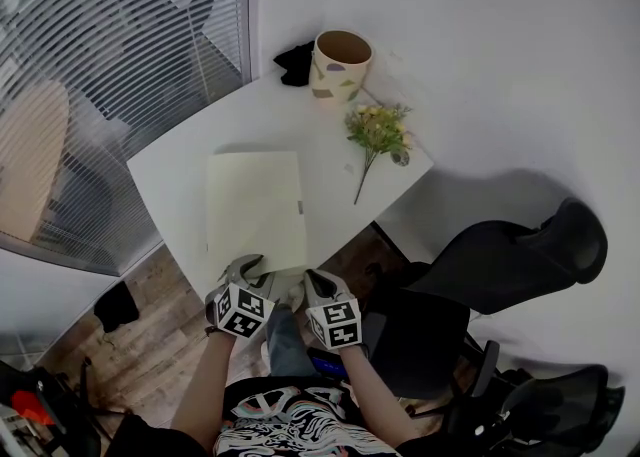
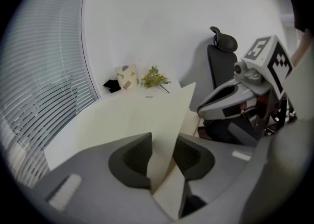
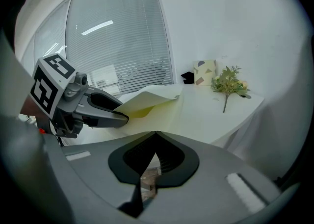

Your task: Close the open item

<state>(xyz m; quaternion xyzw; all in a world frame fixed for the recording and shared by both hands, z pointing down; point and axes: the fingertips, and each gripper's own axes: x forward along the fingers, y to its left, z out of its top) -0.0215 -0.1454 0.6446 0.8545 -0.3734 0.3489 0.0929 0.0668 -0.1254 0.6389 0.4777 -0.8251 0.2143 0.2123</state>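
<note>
Your left gripper (image 1: pixel 243 267) pinches the raised cover of the pale yellow folder (image 1: pixel 255 207) — the sheet runs between its pads — while the folder lies near the front edge of the white table (image 1: pixel 175 170). Just beside it, your right gripper (image 1: pixel 314 278) hovers, jaws pressed together on nothing; flowers (image 1: pixel 377 131) lie farther right.

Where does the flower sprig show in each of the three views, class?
Head view: flower sprig in the upper part, just right of centre.
Left gripper view: flower sprig near centre, far off.
Right gripper view: flower sprig right of centre.
Shared landmark: the patterned pot, beside it everywhere.
</note>
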